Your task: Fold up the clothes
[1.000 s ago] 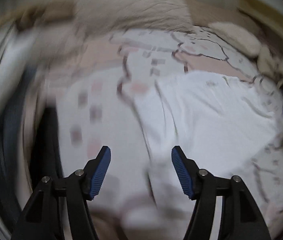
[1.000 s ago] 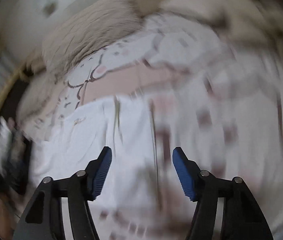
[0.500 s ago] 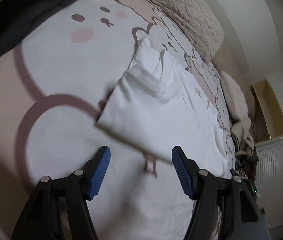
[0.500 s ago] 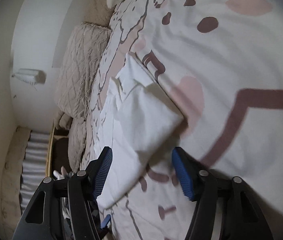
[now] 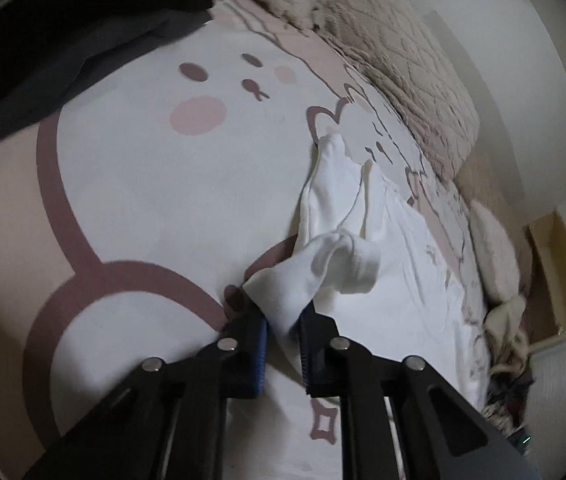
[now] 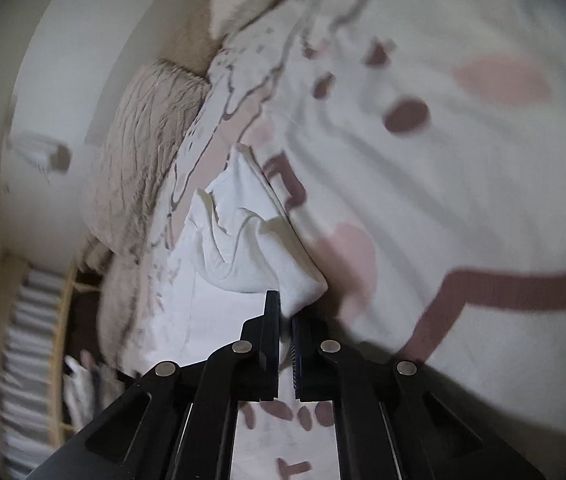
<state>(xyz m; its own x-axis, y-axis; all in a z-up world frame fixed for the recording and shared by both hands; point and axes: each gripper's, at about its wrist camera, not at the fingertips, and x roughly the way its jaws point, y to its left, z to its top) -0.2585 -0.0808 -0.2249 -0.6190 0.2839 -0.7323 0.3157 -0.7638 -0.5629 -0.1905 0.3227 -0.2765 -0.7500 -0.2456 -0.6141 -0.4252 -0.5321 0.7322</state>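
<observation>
White shirt [image 5: 367,240] lies across the printed bedspread [image 5: 143,184], mid-frame in both views, one edge lifted. Left gripper [image 5: 283,340] at lower centre pinches a corner of it between blue pads [image 5: 261,344]. Right gripper [image 6: 285,336], lower centre of its view, is pressed together on another corner of the shirt [image 6: 243,248]. Beige pillows [image 5: 403,68] sit upper right, dark clothes [image 5: 63,40] upper left.

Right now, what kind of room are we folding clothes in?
Most likely a bedroom. A white garment lies on a bed covered by a cartoon-print duvet, with beige quilted pillows stacked against the wall. Both grippers, left and right, pinch the garment's edge.
</observation>
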